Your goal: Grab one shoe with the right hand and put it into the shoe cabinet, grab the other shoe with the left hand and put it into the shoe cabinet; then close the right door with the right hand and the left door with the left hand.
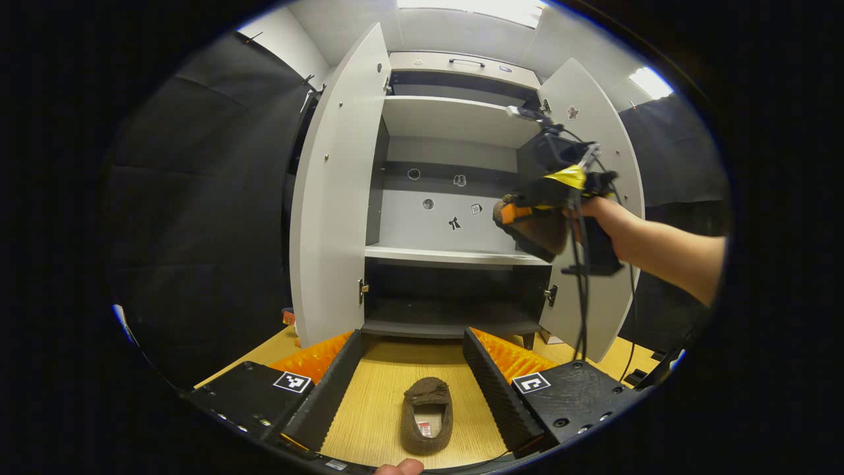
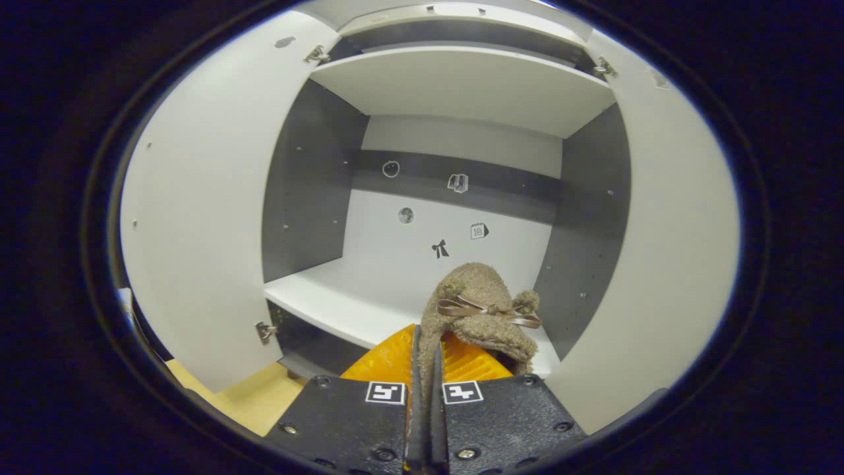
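Right gripper [image 2: 425,389] clamped thin on one shoe [image 2: 478,310], centre frame, toe aimed at the cabinet's [image 2: 461,79] middle shelf for placing. Left gripper [image 1: 414,376] spread wide, straddling the other shoe [image 1: 427,415] on the floor, bottom centre, ready to grab.

Small calendar-page sticker [image 2: 479,230] on the pale back panel [image 2: 501,257] of the white shoe cabinet bore a number too small to read, square black-and-white coded markers [image 2: 385,392] sat on gripper bodies, no other legible text showed
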A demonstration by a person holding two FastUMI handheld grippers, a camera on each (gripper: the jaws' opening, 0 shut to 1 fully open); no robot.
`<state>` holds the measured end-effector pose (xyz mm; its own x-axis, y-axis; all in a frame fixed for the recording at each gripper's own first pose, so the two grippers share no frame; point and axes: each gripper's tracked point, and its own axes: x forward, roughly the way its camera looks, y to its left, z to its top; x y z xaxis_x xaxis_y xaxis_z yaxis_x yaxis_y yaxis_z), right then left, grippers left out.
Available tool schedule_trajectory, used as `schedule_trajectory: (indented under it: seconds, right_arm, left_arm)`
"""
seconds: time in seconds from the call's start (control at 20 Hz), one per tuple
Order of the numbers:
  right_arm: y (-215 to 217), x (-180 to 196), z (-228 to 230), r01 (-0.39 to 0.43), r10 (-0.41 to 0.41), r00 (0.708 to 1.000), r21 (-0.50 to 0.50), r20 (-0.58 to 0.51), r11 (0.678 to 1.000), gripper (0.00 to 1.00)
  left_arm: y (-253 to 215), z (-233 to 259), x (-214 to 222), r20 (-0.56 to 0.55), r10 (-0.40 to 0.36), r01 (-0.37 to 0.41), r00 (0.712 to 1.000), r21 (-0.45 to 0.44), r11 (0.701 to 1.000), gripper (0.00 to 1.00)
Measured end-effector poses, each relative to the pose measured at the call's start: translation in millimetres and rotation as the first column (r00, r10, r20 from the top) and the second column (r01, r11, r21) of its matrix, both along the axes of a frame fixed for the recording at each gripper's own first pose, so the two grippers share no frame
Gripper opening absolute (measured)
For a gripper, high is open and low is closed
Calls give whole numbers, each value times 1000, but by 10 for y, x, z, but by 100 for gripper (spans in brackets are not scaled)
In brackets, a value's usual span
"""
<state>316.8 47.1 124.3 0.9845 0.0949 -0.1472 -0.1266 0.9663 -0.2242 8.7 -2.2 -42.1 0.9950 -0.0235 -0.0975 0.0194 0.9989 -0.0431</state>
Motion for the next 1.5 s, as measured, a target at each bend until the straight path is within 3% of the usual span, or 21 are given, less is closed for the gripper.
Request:
schedule_trajectory:
  seconds: [0.3,0.5,0.65,0.8,0.9,0.95,1.0,1.05,1.1,1.15,1.2,1.25,1.3,1.4,1.45,1.5]
  right_arm:
    - [-54,895,-226,70,-85,979,-84,-188,994,8]
    - [-37,1098,-533,95,-114,949,-77,-295,993,8]
    - [-43,1170,-537,123,-153,944,-120,-292,985,8]
    - [-91,1139,-536,150,-185,934,-135,-304,979,13]
    - [-72,1054,-550,152,-180,930,-111,-321,982,28]
    - [-35,990,-554,141,-165,928,-94,-334,986,29]
    - [-13,918,-541,132,-152,928,-81,-340,988,43]
    - [14,849,-494,119,-135,933,-68,-334,991,48]
    - [42,781,-416,106,-119,941,-56,-316,993,40]
    - [69,709,-330,94,-103,950,-46,-296,994,49]
    - [112,622,-249,77,-86,956,-43,-279,996,41]
    - [138,541,-163,61,-70,963,-43,-259,997,51]
    - [178,437,-103,40,-47,968,-34,-245,999,51]
    - [239,245,48,15,-14,981,3,-196,1000,64]
    - [246,119,134,4,0,987,27,-161,1000,57]
    - [264,-26,218,-11,18,992,54,-123,998,66]
  left_arm:
    - [85,-28,-40,-12,29,-29,1000,3,1000,95]
    - [163,-13,-53,-6,54,-54,999,5,999,95]
    - [189,-36,-56,-15,62,-62,998,3,998,95]
    - [186,-36,-69,-16,60,-61,998,-8,998,95]
    - [175,-24,-62,-9,59,-59,998,-7,998,95]
    - [168,-28,-67,-8,56,-56,998,-6,998,95]
    - [160,-34,-70,-6,51,-51,999,-6,999,95]
    - [152,-42,-67,-6,47,-47,999,-7,999,95]
    - [142,-53,-63,-8,41,-41,999,-11,999,95]
    - [129,-69,-62,-11,35,-35,999,-14,999,95]
    - [116,-86,-61,-15,29,-29,999,-17,999,95]
    - [109,-102,-63,-16,23,-23,1000,-19,1000,95]
    - [106,-107,-66,-17,21,-21,1000,-20,1000,95]
    - [93,-104,-64,-16,15,-15,1000,-24,1000,95]
    - [85,-94,-60,-13,10,-11,1000,-25,1000,95]
    - [84,-84,-57,-10,9,-9,1000,-23,1000,95]
